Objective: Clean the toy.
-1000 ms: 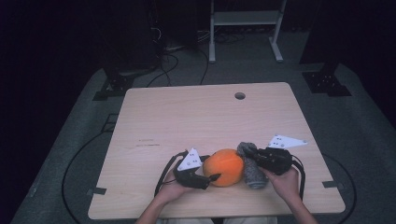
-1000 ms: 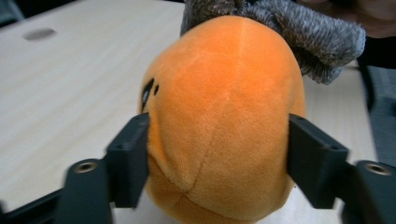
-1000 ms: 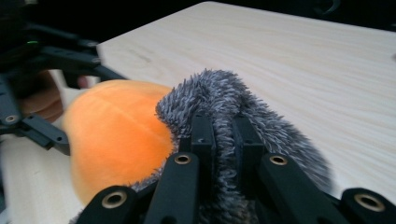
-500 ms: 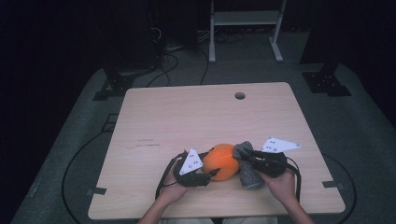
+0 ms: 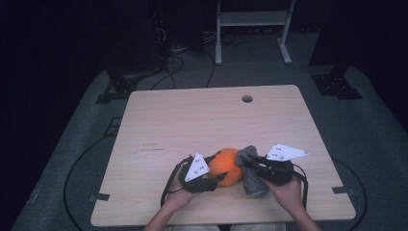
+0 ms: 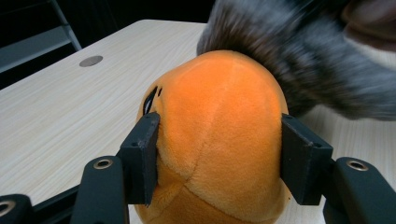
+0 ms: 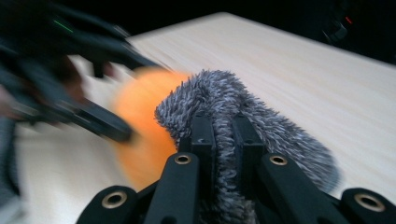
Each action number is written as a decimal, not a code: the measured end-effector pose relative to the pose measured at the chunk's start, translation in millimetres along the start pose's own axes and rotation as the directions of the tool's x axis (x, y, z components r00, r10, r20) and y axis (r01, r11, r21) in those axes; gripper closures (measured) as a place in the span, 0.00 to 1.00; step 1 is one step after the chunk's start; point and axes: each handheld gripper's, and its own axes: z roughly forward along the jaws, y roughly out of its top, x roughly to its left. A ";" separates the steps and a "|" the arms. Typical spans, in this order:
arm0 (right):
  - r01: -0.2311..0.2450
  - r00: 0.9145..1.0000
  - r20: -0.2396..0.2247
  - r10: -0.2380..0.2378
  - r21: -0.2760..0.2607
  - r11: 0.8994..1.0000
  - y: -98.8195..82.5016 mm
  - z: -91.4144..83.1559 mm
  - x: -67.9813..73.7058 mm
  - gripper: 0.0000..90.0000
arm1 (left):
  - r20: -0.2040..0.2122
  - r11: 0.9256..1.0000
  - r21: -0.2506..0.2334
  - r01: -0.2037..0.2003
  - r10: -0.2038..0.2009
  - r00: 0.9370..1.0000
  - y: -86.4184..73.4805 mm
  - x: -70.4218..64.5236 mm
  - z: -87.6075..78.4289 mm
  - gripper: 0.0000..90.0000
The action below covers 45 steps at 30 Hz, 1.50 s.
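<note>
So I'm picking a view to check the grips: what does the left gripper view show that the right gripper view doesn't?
Left gripper view: the left gripper shut on the orange plush toy, a pad pressing each side, plus a dark mark on the plush. Right gripper view: the right gripper pinching the grey fuzzy cloth. Both show the orange plush toy, the grey fuzzy cloth and the wooden table.

The orange toy [image 6: 219,140] is soft short-pile plush, smooth and matt with stitched seams, while the grey cloth [image 7: 243,112] is shaggy, fuzzy chenille-type stuff. Table [image 5: 192,125] looks like pale wood-grain laminate, smooth and barely shiny. Gripper jaws are matt black plastic with brassy metal rivets.
</note>
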 end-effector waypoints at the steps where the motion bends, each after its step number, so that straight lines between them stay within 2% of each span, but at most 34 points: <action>1: 0.038 0.998 -0.052 -0.039 -0.034 0.999 8.5 -0.3 12.4 0.90 | -0.004 1.000 0.001 -0.020 0.020 1.000 1.5 -3.5 1.1 0.42; 2: 0.038 0.998 -0.052 -0.039 -0.034 0.999 8.5 -0.3 12.4 0.90 | -0.004 1.000 0.001 -0.020 0.020 1.000 1.5 -3.5 1.1 0.42; 3: 0.075 0.995 -0.061 -0.076 -0.023 0.997 11.5 3.8 20.6 0.90 | 0.002 1.000 0.001 -0.023 0.023 1.000 1.9 -5.0 1.7 0.42; 5: 0.088 0.995 -0.053 -0.088 -0.009 0.996 10.8 7.2 21.2 0.90 | 0.018 0.999 0.017 -0.036 0.036 0.999 1.3 -6.8 3.1 0.40; 6: 0.069 0.997 -0.045 -0.068 0.004 0.998 7.7 10.7 16.8 0.90 | 0.027 0.999 0.025 -0.036 0.036 0.999 1.3 -7.3 3.8 0.37; 7: 0.028 0.999 -0.030 -0.028 0.021 0.999 2.1 12.5 6.9 0.90 | 0.033 0.999 0.025 -0.033 0.032 0.999 1.3 -8.0 4.6 0.34; 9: 0.006 1.000 -0.013 -0.006 0.022 1.000 1.8 9.4 4.4 0.90 | 0.024 0.999 0.019 -0.039 0.039 0.999 2.7 -9.4 6.8 0.34; 11: 0.031 0.999 -0.006 -0.031 0.009 0.999 5.3 5.3 11.5 0.90 | 0.017 0.999 0.019 -0.047 0.047 0.999 3.6 -11.4 7.5 0.35; 12: 0.050 0.998 -0.031 -0.051 -0.009 0.999 7.5 4.3 16.9 0.90 | 0.017 0.999 0.019 -0.047 0.047 0.999 3.6 -11.4 7.5 0.35; 13: 0.069 0.996 -0.057 -0.070 -0.016 0.997 9.5 4.7 23.7 0.90 | 0.011 0.997 0.025 -0.067 0.066 0.998 3.9 -13.3 7.2 0.36; 15: 0.118 0.990 -0.071 -0.118 -0.003 0.993 12.3 9.8 35.1 0.90 | 0.008 0.997 0.024 -0.073 0.073 0.997 3.8 -14.3 7.2 0.36; 17: 0.137 0.989 -0.058 -0.136 0.017 0.990 11.7 15.1 36.8 0.90 | 0.008 0.995 0.035 -0.097 0.097 0.995 2.5 -16.2 5.9 0.37; 19: 0.091 0.995 -0.050 -0.091 0.014 0.996 9.5 15.3 25.6 0.90 | 0.011 0.995 0.032 -0.100 0.099 0.995 1.6 -16.3 5.9 0.39; 21: 0.046 0.999 -0.016 -0.045 0.013 0.999 5.7 12.4 12.8 0.90 | 0.019 0.993 0.035 -0.116 0.115 0.993 -0.3 -16.1 6.6 0.40; 22: 0.046 0.999 -0.016 -0.045 0.013 0.999 5.7 12.4 12.8 0.90 | 0.024 0.993 0.033 -0.111 0.110 0.994 -0.6 -16.2 7.2 0.40; 23: 0.001 1.000 -0.031 0.000 0.010 1.000 2.5 11.4 7.1 0.91 | 0.036 0.995 0.037 -0.096 0.095 0.995 1.7 -15.6 7.6 0.36; 24: -0.004 0.999 -0.035 0.004 0.008 1.000 2.2 11.7 9.5 0.91 | 0.036 0.995 0.037 -0.096 0.095 0.995 1.7 -15.6 7.6 0.30; 25: 0.015 0.999 -0.039 -0.015 0.006 1.000 2.7 13.0 13.6 0.90 | 0.045 0.999 0.022 -0.033 0.032 0.998 4.3 -11.9 7.5 0.23; 26: 0.032 0.998 -0.055 -0.032 0.005 0.999 3.3 14.2 17.5 0.90 | 0.053 1.000 0.014 0.003 -0.004 0.999 4.4 -9.1 6.7 0.20; 27: 0.041 0.996 -0.085 -0.040 0.002 0.999 3.7 15.4 20.1 0.90 | 0.050 1.000 0.017 0.006 -0.006 0.999 3.7 -7.0 5.8 0.22; 28: 0.057 0.993 -0.105 -0.056 -0.001 0.998 3.8 16.4 21.3 0.90 | 0.042 1.000 0.022 -0.014 0.013 0.999 2.1 -5.9 4.7 0.27; 29: 0.057 0.993 -0.105 -0.056 -0.001 0.998 3.8 16.4 21.3 0.90 | 0.042 1.000 0.022 -0.014 0.013 0.999 2.1 -5.9 4.7 0.31; 31: 0.059 0.993 -0.099 -0.059 -0.002 0.998 1.9 15.6 15.1 0.90 | 0.054 1.000 0.024 -0.015 0.014 0.998 -0.8 -3.1 2.3 0.33; 32: 0.010 0.998 -0.061 -0.010 0.003 1.000 -2.1 12.1 2.0 0.90 | 0.047 0.998 0.037 -0.048 0.046 0.998 -2.2 -2.2 1.6 0.37; 34: -0.035 0.998 -0.043 0.036 0.012 0.999 -7.0 10.2 -7.2 0.90 | 0.053 0.998 0.043 -0.036 0.034 0.998 -3.1 0.2 0.8 0.37; 35: -0.038 0.998 -0.039 0.039 0.007 0.999 -8.4 10.0 -7.2 0.90 | 0.053 0.998 0.043 -0.036 0.034 0.998 -3.1 0.2 0.8 0.35; 36: -0.035 0.999 -0.041 0.035 0.006 0.999 -8.0 11.0 -4.3 0.90 | 0.049 0.999 0.041 -0.016 0.014 0.999 -0.4 0.1 1.2 0.30; 38: 0.000 0.999 -0.041 0.001 0.006 1.000 -4.7 13.7 3.5 0.90 | 0.038 0.999 0.034 -0.013 0.012 0.999 2.9 -2.5 1.9 0.17; 39: 0.006 0.999 -0.053 -0.006 0.004 1.000 -3.4 14.6 5.3 0.90 | 0.034 0.999 0.033 -0.036 0.035 0.999 2.7 -4.5 1.8 0.20; 40: 0.007 0.999 -0.054 -0.007 0.010 1.000 -2.8 14.7 6.6 0.90 | 0.034 0.999 0.033 -0.036 0.035 0.999 2.7 -4.5 1.8 0.27; 41: 0.023 0.999 -0.047 -0.022 0.013 1.000 -3.2 14.2 5.8 0.90 | 0.040 0.996 0.050 -0.071 0.069 0.997 0.1 -3.3 1.4 0.33; 42: 0.023 0.999 -0.047 -0.022 0.013 1.000 -3.2 14.2 5.8 0.90 | 0.040 0.996 0.050 -0.071 0.069 0.997 0.1 -3.3 1.4 0.35; 43: 0.012 1.000 -0.026 -0.011 0.030 0.999 -6.1 11.8 -1.4 0.90 | 0.047 0.997 0.050 -0.054 0.051 0.998 -1.0 -0.3 0.8 0.37; 45: 0.007 0.999 0.041 -0.010 0.065 0.998 -12.2 10.1 -10.9 0.90 | 0.041 0.997 0.064 -0.049 0.047 0.998 -3.5 4.7 -1.4 0.39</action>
